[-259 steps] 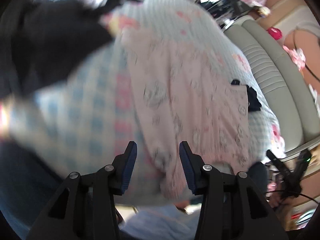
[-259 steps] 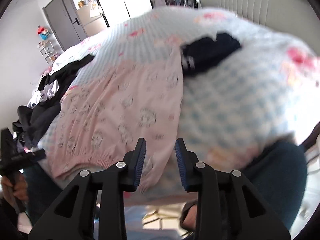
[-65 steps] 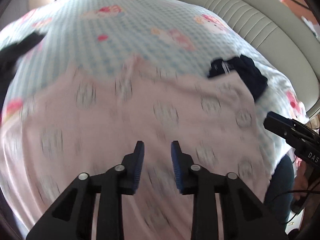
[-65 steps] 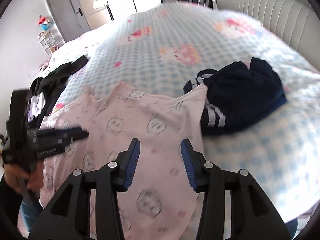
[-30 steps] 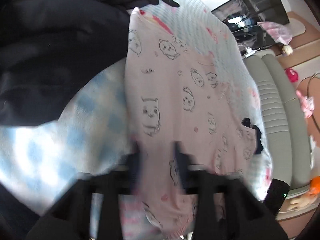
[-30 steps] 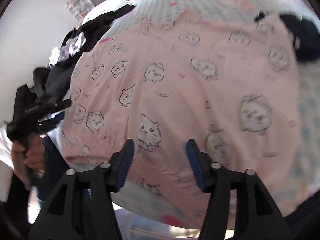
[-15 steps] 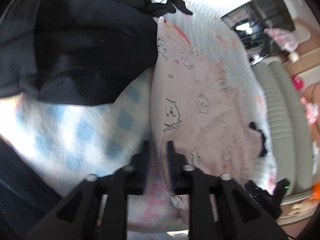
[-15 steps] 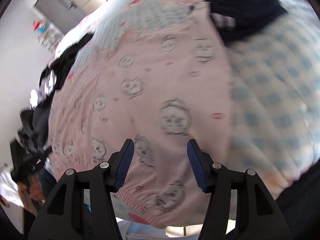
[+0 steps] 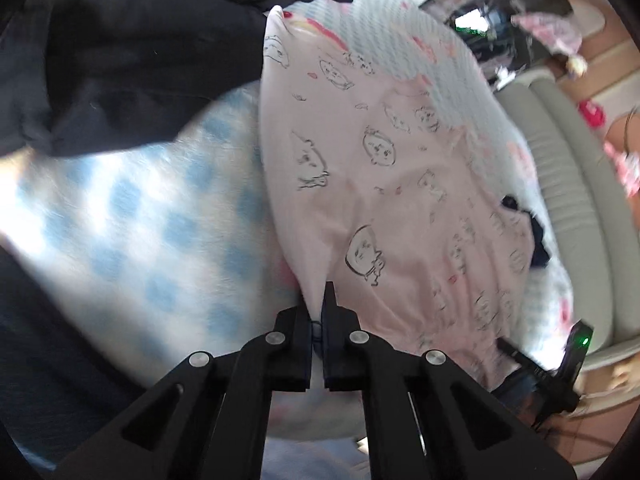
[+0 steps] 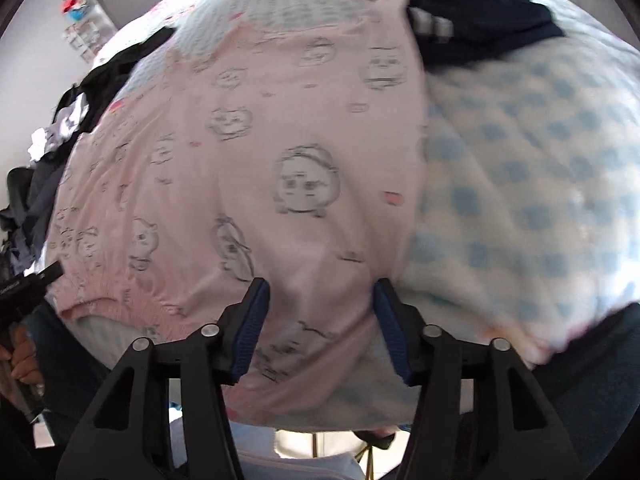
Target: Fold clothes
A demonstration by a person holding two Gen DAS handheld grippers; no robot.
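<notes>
A pink garment [image 9: 400, 184] printed with cartoon faces lies spread flat on the blue-checked bedspread [image 9: 132, 208]. My left gripper [image 9: 318, 304] is shut on the garment's near left edge by the hem. In the right wrist view the pink garment [image 10: 260, 152] fills the middle, and my right gripper [image 10: 318, 300] is wide open, its fingers straddling the garment's near right corner, close to the fabric. The left gripper also shows at the left edge of the right wrist view [image 10: 28, 284].
A pile of dark clothes [image 9: 120, 48] lies at the left of the garment. A dark navy garment [image 10: 480, 24] lies at its far right corner. A padded grey headboard [image 9: 560, 184] stands along the right side of the bed.
My left gripper has closed on the garment's left edge. My right gripper has moved down to the garment's right corner and stays open.
</notes>
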